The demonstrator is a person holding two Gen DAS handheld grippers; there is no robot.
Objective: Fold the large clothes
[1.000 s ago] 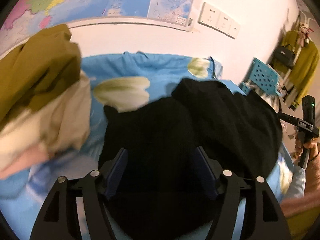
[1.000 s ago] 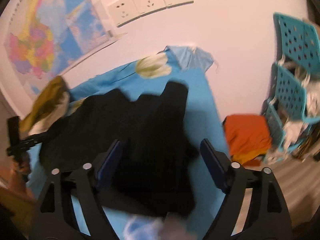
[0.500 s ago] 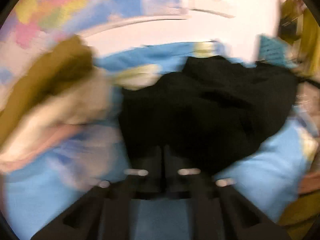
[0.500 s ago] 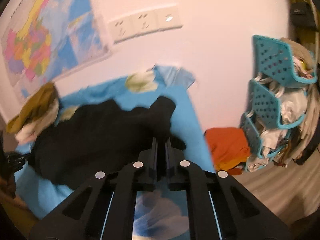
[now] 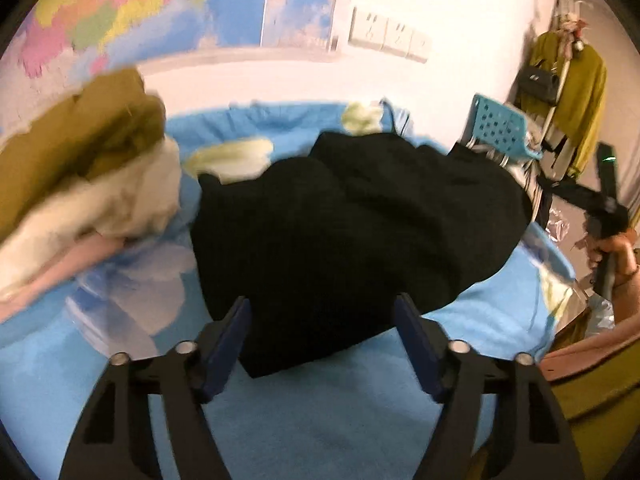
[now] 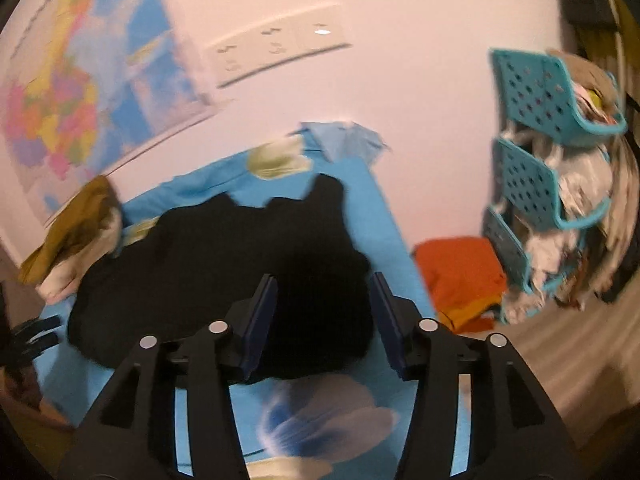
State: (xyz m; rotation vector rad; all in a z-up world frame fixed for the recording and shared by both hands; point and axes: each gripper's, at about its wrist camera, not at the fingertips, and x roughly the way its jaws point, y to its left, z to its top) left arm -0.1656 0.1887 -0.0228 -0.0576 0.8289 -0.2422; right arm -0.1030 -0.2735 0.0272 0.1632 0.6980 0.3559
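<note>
Both grippers hang over a black garment (image 5: 352, 236) with their jaws parted about halfway, having just been opening. The left gripper (image 5: 322, 336) has blue pads on either side of the garment's near hem, which shows in the gap between them; the pads appear clear of the cloth, though blur makes the very edge hard to judge. The right gripper (image 6: 322, 312) likewise frames the near right lobe of the garment between its pads, and no pinch shows there either. The garment lies bunched in a broad, rumpled heap on a blue sheet (image 5: 320, 412) printed with pale flowers, its surface lumpy and one narrow part reaching toward the wall in the right wrist view. At the sheet's left edge sits a pile of clothes (image 5: 80, 168), olive on top, cream and pink beneath, just beside the black heap. A coloured wall map (image 5: 168, 4) and a row of sockets (image 6: 276, 54) are on the wall behind. To the right stand teal perforated baskets (image 6: 532, 128) stuffed with cloth, with an orange cloth (image 6: 460, 276) on the floor
</note>
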